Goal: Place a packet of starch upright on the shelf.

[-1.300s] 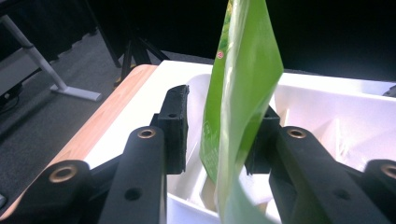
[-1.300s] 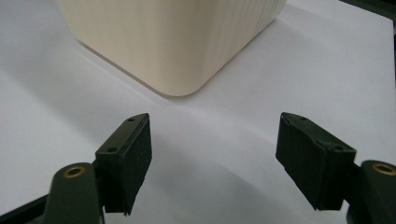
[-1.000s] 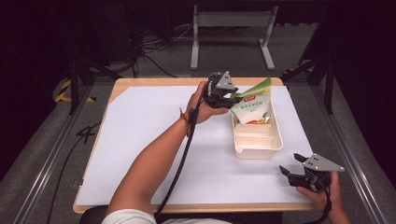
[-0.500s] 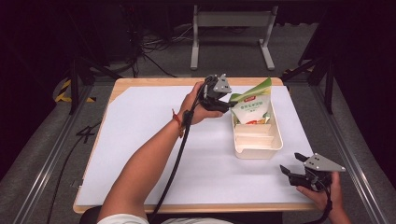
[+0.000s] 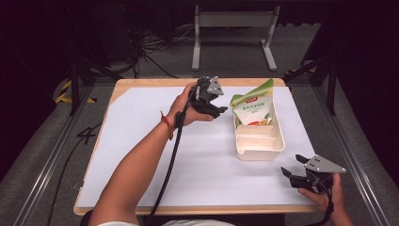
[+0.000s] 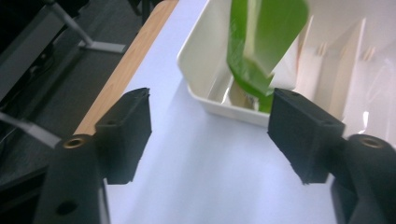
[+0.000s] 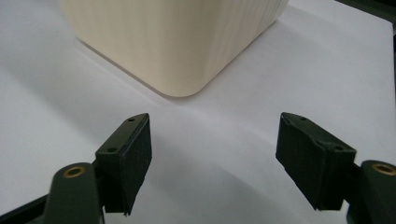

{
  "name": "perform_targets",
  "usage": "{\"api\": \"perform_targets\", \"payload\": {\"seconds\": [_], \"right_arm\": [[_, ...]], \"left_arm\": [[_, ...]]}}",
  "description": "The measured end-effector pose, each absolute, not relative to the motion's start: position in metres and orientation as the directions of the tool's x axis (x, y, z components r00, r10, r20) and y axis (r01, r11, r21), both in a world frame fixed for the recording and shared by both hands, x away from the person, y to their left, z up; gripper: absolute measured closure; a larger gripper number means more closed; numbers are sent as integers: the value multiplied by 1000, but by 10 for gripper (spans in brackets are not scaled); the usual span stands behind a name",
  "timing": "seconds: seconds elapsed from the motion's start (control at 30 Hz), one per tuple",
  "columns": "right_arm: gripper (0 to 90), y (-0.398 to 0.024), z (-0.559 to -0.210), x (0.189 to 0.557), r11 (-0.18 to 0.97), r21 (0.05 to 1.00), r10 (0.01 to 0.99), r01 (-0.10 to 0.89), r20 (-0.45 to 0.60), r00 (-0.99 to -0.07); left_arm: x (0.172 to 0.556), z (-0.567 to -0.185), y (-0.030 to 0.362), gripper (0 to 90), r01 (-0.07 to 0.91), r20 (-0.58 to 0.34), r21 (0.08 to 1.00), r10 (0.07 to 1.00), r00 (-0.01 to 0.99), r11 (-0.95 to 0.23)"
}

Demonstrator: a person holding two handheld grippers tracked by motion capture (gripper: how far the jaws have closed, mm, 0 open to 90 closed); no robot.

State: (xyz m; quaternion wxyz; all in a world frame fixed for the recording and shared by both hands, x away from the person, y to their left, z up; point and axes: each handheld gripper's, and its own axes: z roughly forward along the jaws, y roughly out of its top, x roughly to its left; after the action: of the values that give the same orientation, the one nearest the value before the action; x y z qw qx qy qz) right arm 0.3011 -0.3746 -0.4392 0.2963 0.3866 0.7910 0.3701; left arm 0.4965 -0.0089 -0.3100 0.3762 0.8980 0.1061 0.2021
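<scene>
A green and white snack bag (image 5: 254, 108) stands upright in the far end of a cream tray (image 5: 261, 153) on the right half of the table. My left gripper (image 5: 220, 105) hovers just left of the bag. Its jaws have just been opening and hold nothing. In the left gripper view the left gripper (image 6: 212, 95) faces the bag (image 6: 261, 42) and the tray wall (image 6: 201, 60) across a gap. My right gripper (image 5: 291, 165) rests open near the front right edge. The right gripper (image 7: 215, 119) points at the tray's corner (image 7: 173, 42).
A white sheet (image 5: 141, 141) covers the wooden table (image 5: 141, 84). The near compartments of the tray hold flat cream dividers (image 5: 256, 136). A metal stand (image 5: 235, 28) and cables lie on the floor beyond the far edge.
The left gripper has let go of the bag's top, opened its jaws and drawn back to the left. The bag stays standing in the tray. The right gripper has not moved.
</scene>
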Motion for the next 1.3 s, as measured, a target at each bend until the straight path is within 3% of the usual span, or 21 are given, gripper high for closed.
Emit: {"api": "perform_targets", "payload": {"seconds": [0.27, 0.7, 1.3], "right_arm": [[264, -374, -439, 301, 425, 815, 833, 394, -181, -524], [266, -373, -439, 301, 432, 812, 829, 393, -187, -526], [264, -373, -439, 301, 437, 810, 827, 390, -192, -529]], "left_arm": [[492, -325, 4, 186, 55, 314, 661, 342, 886, -748], [475, -341, 26, 163, 53, 347, 581, 306, 887, -812], [449, -354, 74, 150, 78, 352, 554, 318, 880, -829]]}}
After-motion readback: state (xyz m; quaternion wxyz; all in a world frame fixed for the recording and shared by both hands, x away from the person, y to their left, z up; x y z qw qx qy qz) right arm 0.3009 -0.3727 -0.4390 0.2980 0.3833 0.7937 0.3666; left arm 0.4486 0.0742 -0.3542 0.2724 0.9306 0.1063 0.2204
